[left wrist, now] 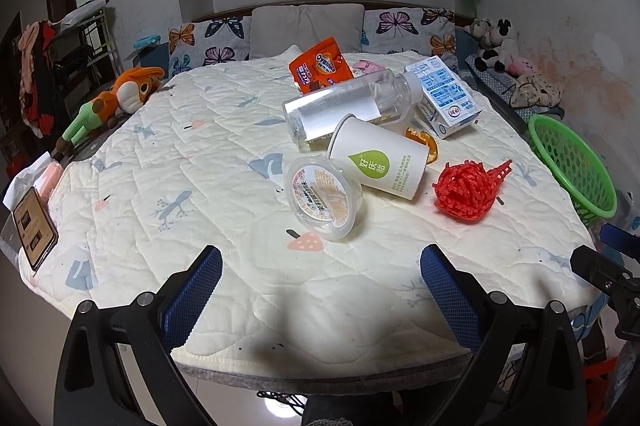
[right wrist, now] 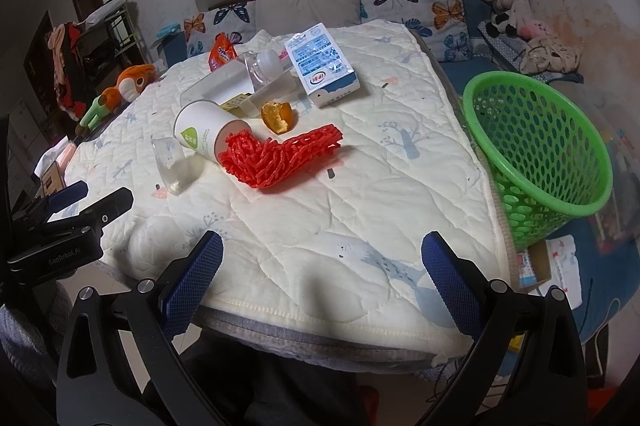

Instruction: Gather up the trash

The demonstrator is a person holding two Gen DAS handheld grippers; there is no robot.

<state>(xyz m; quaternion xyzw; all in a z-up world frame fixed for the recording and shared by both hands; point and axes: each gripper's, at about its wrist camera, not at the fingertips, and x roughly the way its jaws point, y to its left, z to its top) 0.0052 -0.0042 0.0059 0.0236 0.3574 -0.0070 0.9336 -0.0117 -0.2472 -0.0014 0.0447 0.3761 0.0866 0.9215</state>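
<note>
Your left gripper [left wrist: 320, 286] fingers spread, empty, clear cup [left wrist: 323, 196] just ahead between them; your right gripper [right wrist: 322, 276] spread, empty, red net [right wrist: 276, 155] ahead, green basket [right wrist: 536, 145] beyond right finger

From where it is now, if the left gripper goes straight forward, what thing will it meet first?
Probably the clear plastic cup lying on its side: it is the nearest item ahead of the open left gripper, with bare quilt between them. Depth is uncertain; the paper cup lies just behind it.

Quilted cloth cover [left wrist: 200, 153], perforated plastic basket [right wrist: 560, 129], clear plastic bottle [left wrist: 340, 105].
</note>
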